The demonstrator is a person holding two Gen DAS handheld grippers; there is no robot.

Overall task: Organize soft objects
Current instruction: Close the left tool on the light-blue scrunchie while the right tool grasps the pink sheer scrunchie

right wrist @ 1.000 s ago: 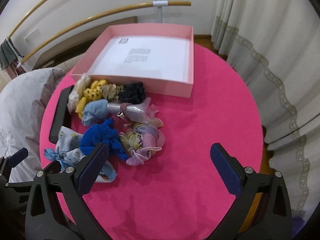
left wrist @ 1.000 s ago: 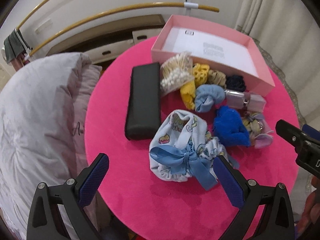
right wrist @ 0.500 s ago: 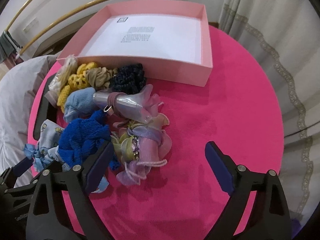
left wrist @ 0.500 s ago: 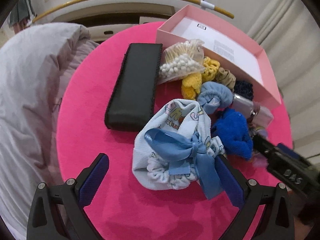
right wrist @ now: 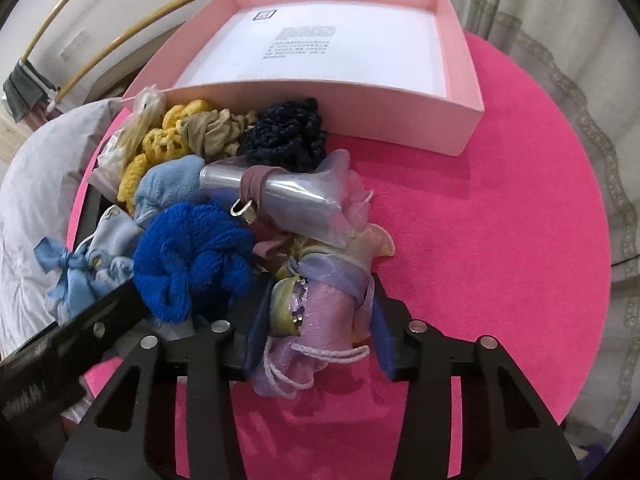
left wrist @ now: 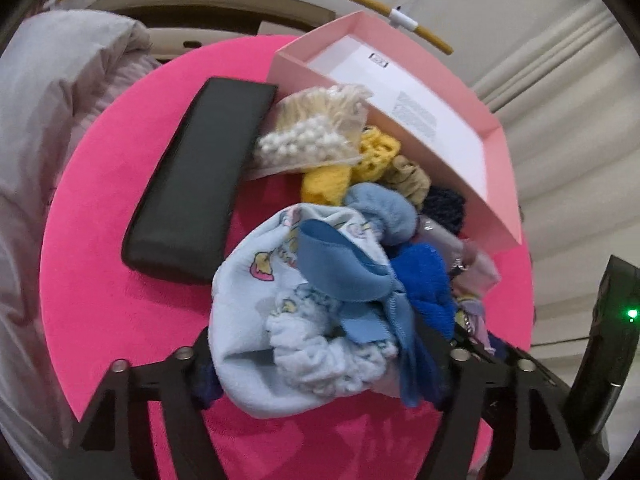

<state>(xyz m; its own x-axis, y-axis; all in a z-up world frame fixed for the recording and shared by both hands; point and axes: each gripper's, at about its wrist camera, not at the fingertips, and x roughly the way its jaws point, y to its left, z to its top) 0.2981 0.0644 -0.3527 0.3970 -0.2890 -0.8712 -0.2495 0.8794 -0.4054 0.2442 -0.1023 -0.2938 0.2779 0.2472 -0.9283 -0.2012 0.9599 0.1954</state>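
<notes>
The pale blue bonnet [left wrist: 256,320] with its blue bow [left wrist: 344,276] sat at the near edge of the pile on the pink worktop [left wrist: 100,280], clamped in the left gripper [left wrist: 320,364]. Beside it, past a blue scrunchie [right wrist: 192,256], the right gripper [right wrist: 316,320] was closed on a lilac pouch [right wrist: 324,312]. The pink box [right wrist: 360,116] stood behind the pile, a black case [left wrist: 200,184] to the left.

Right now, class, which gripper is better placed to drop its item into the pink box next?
Probably the right gripper: its pink pouch faces the pink box directly.
</notes>
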